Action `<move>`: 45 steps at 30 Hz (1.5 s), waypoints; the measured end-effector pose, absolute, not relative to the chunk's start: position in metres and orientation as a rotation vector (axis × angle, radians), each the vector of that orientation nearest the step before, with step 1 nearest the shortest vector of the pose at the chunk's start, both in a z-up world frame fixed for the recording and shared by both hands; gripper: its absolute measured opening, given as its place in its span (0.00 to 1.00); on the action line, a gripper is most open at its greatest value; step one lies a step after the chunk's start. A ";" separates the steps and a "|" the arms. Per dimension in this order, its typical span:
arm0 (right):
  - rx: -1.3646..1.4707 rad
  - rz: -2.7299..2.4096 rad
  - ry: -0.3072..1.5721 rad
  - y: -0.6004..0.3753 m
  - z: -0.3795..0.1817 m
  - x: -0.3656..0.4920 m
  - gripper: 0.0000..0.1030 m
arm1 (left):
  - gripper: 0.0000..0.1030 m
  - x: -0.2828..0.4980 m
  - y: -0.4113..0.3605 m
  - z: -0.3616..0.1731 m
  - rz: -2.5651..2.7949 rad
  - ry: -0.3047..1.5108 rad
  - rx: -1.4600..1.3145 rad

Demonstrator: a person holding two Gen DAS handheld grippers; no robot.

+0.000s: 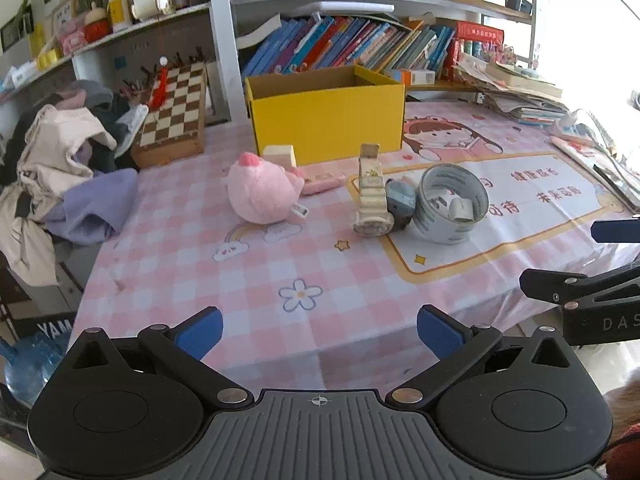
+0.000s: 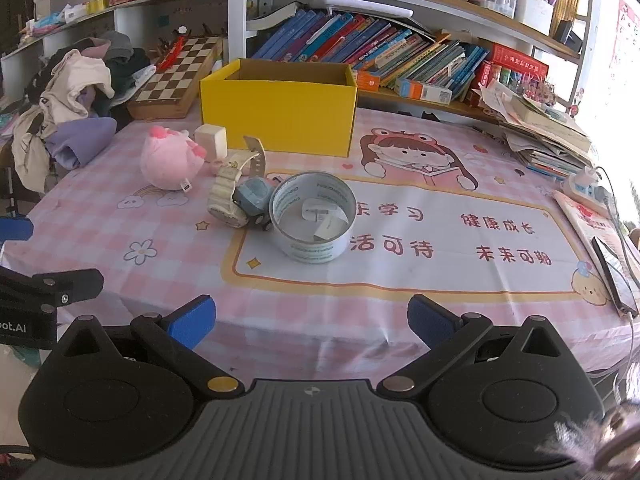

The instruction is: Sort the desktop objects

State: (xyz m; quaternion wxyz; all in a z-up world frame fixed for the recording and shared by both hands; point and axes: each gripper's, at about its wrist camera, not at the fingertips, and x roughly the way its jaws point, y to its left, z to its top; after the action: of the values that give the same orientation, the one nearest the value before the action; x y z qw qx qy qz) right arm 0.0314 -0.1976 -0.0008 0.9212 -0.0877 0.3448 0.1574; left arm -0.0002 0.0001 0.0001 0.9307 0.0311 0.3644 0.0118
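Both grippers, left [image 1: 319, 330] and right [image 2: 311, 320], hover at near worktop [image 2: 400, 312] edge, fingers spread wide, empty. Mid-worktop cluster: pink plush [image 2: 170, 162], cream watch [image 2: 228, 196], small blue toy [image 2: 254, 200], tape roll [image 2: 312, 216]. Yellow box [image 2: 280, 108] stands beyond, far side.

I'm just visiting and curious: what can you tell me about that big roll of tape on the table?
The tape roll is a wide white ring printed with faint grey lettering, lying flat with its hole facing up on the pink checked tablecloth. Small white pieces sit inside the ring. A little blue-grey toy rests against its left side. No gripper touches it.
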 end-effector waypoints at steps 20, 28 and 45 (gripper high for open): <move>-0.190 0.330 0.694 -0.193 0.001 0.026 1.00 | 1.00 -0.003 0.004 0.002 0.026 0.761 0.044; -0.191 0.339 0.698 -0.191 0.001 0.027 1.00 | 1.00 -0.004 0.005 0.000 0.033 0.769 0.043; -0.184 0.341 0.705 -0.194 0.000 0.028 1.00 | 1.00 -0.002 0.000 -0.001 0.031 0.773 0.070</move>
State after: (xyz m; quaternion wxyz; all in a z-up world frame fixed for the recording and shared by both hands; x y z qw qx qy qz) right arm 0.0277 -0.1941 0.0003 0.9202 -0.0894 0.3432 0.1657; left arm -0.0024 -0.0001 -0.0008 0.9256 0.0340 0.3767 0.0151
